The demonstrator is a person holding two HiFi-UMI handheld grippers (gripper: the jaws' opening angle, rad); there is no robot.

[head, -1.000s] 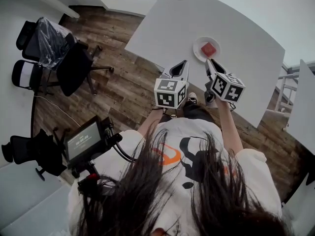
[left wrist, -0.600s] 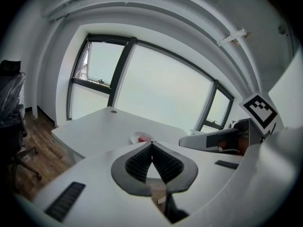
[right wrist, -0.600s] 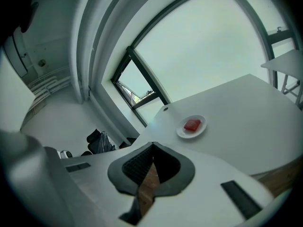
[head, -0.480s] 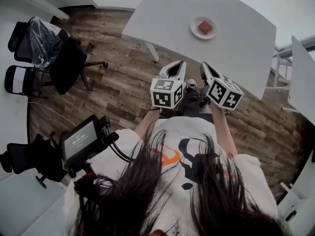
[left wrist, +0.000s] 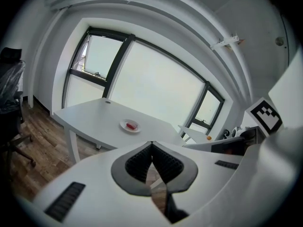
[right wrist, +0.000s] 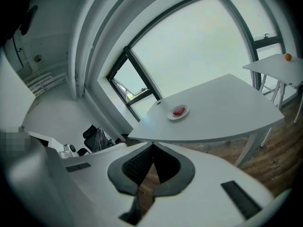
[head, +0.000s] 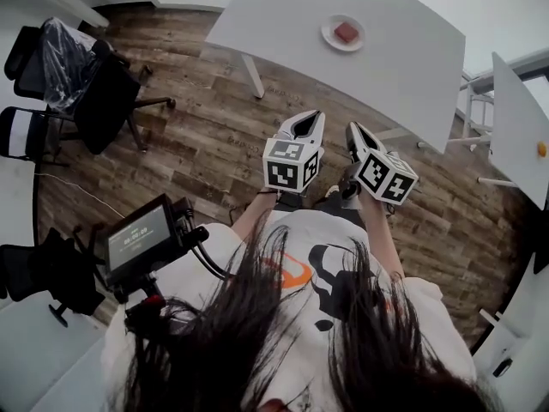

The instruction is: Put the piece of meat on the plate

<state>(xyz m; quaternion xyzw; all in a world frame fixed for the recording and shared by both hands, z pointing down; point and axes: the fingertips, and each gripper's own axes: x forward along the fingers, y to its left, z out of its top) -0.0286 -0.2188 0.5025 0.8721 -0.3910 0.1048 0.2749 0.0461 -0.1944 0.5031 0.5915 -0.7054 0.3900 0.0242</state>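
Observation:
A red piece of meat [head: 346, 32] lies on a small white plate [head: 334, 39] on the white table [head: 283, 15]. Both grippers hang over the wooden floor, well short of the table's near edge. My left gripper [head: 310, 115] is shut with nothing in it, and so is my right gripper [head: 352, 128]. In the left gripper view the plate [left wrist: 126, 127] and meat [left wrist: 131, 125] sit far beyond the closed tips [left wrist: 152, 143]. The right gripper view shows the same plate [right wrist: 184, 114] with the meat [right wrist: 178, 111] far past its touching tips [right wrist: 152, 144].
Black office chairs [head: 94, 84] stand at the left on the wooden floor. A second white table [head: 515, 118] at the right carries a small orange thing [head: 541, 148]. A monitor rig [head: 141, 240] hangs at the person's left side.
Both grippers have drawn back from the plate and off the table's edge, out over the floor. The table, plate and meat now sit farther away.

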